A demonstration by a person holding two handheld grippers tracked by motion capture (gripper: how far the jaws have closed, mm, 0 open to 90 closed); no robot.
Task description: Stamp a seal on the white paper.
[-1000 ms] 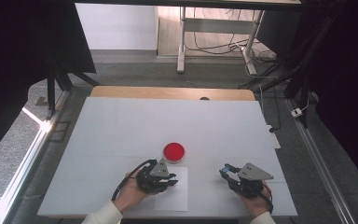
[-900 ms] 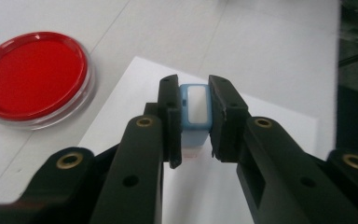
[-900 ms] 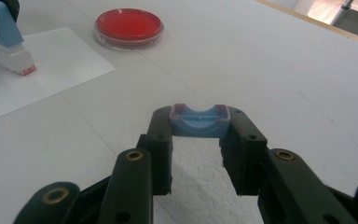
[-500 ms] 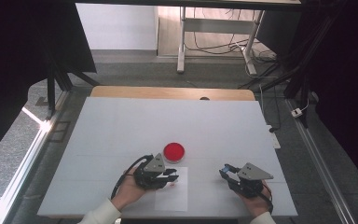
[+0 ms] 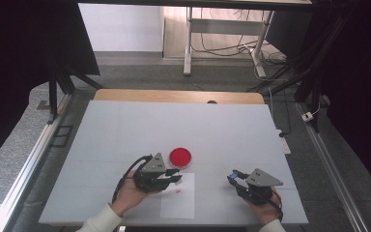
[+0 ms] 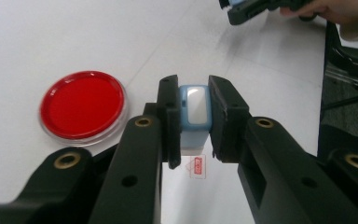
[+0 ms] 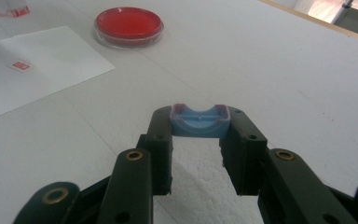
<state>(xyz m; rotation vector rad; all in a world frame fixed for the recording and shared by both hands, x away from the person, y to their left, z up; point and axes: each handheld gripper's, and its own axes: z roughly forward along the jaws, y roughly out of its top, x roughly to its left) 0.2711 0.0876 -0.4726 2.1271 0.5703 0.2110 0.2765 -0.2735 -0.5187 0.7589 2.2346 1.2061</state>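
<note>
Lifted a little since a moment ago, the left tongs are clamped on a small blue stamp, held just above the white paper. One red mark is already printed there. The red ink dish sits just beside the paper on the surface. More stamping may be left. The right tongs are clamped on the blue cap, held low at the right.

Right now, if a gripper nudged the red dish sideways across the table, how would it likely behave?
The red dish is low, wide and flat, so it would probably slide rather than tip. Its clear rim looks like thin plastic, so it is likely light and would move at a small push. The white table looks smooth, so it may skid further than intended.
</note>
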